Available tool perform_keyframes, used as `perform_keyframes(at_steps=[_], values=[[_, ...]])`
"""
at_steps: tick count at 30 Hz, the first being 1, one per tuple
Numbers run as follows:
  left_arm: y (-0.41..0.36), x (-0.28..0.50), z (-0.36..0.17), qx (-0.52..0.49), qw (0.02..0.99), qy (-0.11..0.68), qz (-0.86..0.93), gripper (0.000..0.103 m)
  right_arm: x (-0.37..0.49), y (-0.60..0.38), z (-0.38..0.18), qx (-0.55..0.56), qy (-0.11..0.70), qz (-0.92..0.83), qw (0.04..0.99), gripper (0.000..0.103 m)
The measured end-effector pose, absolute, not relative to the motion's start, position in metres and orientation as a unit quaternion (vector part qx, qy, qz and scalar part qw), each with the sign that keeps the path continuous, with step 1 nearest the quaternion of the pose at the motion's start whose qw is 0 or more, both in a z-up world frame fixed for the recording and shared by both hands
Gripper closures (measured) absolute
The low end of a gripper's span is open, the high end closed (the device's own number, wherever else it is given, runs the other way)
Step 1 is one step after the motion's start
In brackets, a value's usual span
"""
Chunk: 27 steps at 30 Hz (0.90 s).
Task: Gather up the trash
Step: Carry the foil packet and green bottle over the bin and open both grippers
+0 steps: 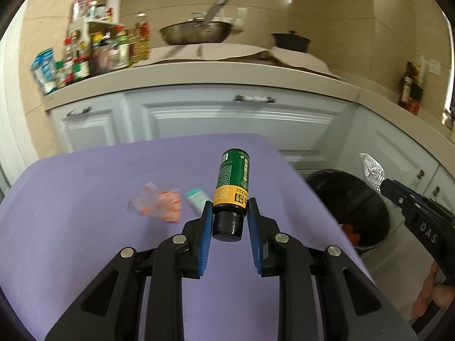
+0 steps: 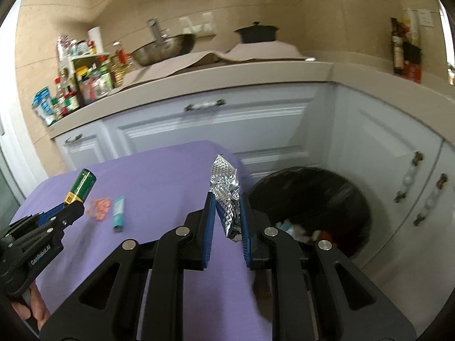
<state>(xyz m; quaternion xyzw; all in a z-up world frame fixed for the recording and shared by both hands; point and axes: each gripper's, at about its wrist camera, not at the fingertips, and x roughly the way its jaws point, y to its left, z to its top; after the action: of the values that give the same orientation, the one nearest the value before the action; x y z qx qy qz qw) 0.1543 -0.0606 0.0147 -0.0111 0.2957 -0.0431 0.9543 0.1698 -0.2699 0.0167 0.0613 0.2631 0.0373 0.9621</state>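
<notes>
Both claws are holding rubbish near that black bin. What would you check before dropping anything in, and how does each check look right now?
1. Left gripper grips the bottle near its cap: ok.
2. Right gripper shut on the foil wrapper: ok.
3. Bin open, with room inside: ok.
4. Wrapper over the bin mouth: not ok, it hangs beside the rim.
5. Bottle over the bin: not ok, it is above the table.
6. Table cleared: not ok, a tube and orange scraps remain.

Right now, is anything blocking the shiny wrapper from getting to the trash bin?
Nothing visible does. The right gripper holds the silver wrapper beside the table's edge, and the black-lined bin stands open just to its right, lower down.
</notes>
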Motion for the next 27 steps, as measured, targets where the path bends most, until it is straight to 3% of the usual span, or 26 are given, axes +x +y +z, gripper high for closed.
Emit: perform_keyframes(at_steps=[15, 27], values=[[-0.177, 0.195, 0.015, 0.044, 0.950, 0.280, -0.132, 0.078, 0.190, -0.347, 0.015, 0.065, 0.239, -0.036, 0.968, 0.086], [-0.227, 0.231, -0.002, 0.062, 0.944, 0.289, -0.148, 0.078, 0.214, -0.383, -0.008, 0.070, 0.248, -0.065, 0.964, 0.086]])
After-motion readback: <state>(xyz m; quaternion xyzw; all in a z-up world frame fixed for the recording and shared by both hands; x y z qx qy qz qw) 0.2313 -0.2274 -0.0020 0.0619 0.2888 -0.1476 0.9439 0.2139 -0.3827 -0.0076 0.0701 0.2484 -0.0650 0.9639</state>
